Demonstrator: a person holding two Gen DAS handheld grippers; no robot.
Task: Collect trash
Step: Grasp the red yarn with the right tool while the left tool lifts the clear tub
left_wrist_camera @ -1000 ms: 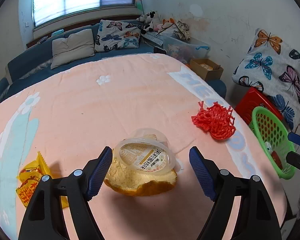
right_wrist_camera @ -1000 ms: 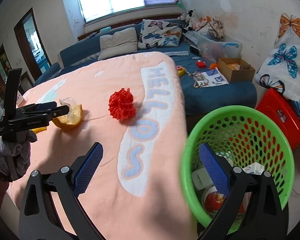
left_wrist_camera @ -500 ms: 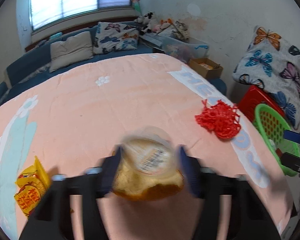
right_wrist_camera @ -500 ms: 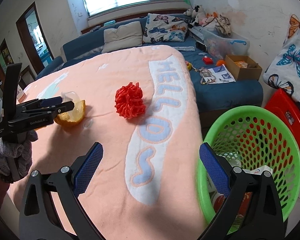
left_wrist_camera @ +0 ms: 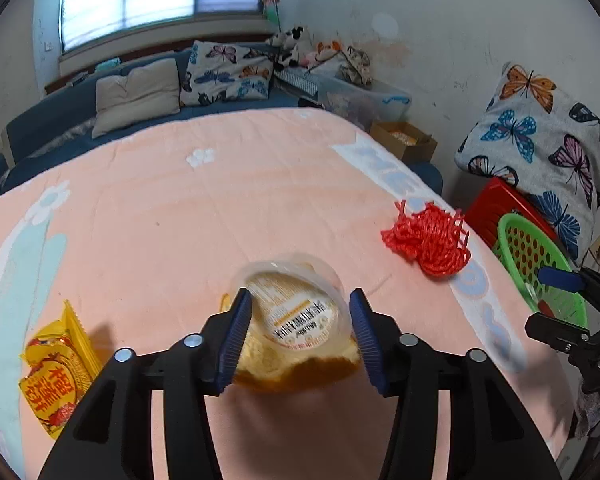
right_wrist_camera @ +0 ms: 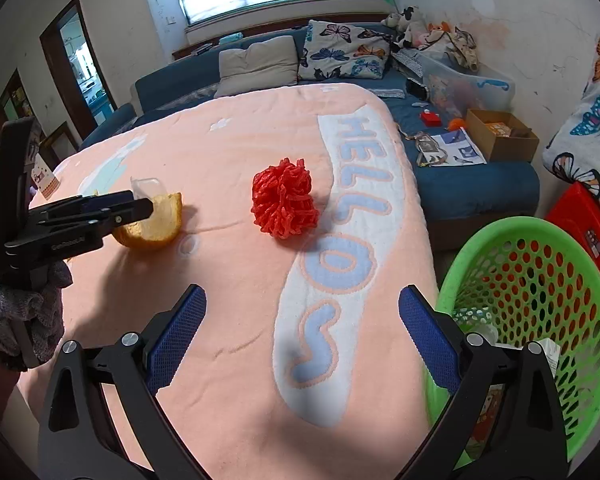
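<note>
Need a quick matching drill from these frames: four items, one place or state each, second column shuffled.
1 plastic cup
2 red mesh net
3 yellow snack wrapper
4 green basket

a beside the blanket's edge, trash inside
b flat on the blanket, left of the left claw
c between the left claw's pads
d loose by the HELLO lettering

Pairs: 1-c, 2-d, 3-b, 4-a

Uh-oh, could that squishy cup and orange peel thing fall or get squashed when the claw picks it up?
It might. The left gripper is shut on the clear plastic cup nested in the orange peel; its jaws have just been opening a little, so the thin cup could buckle or slip. The peel is only sitting under the cup, so it may drop off when lifted. The green basket sits past the blanket's edge, a long carry.
</note>
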